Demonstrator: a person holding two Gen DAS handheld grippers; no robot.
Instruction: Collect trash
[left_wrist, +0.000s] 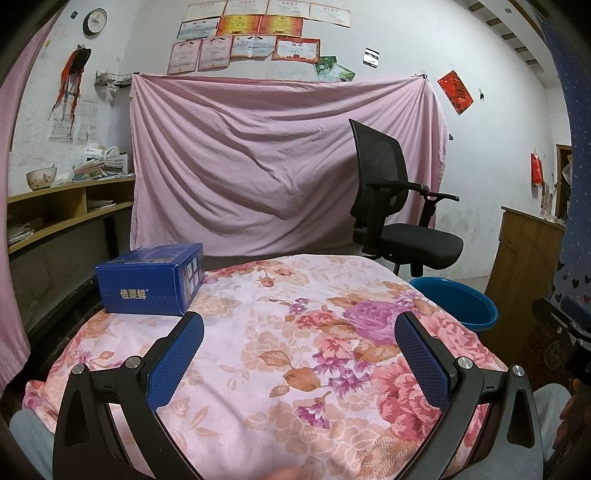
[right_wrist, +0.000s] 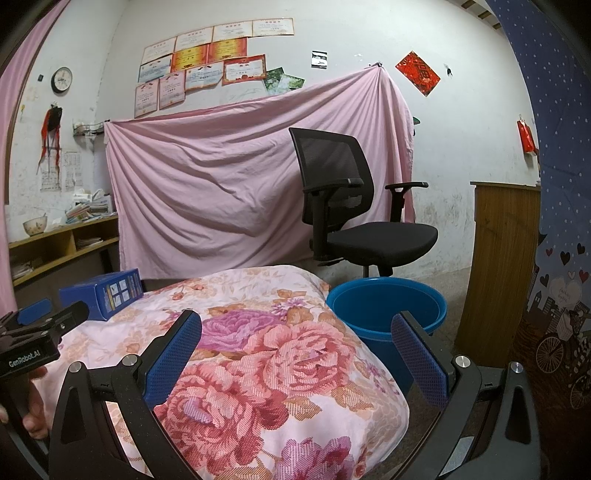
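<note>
Left claw (left_wrist: 299, 325) wide over floral quilt (left_wrist: 258, 350), right claw (right_wrist: 295, 325) wide, blue basin's (right_wrist: 388, 299) inside seen only from right wrist

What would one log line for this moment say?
left gripper: open, empty | right gripper: open, empty | blue box: on floral cloth, untouched | blue bucket: beside it
</note>
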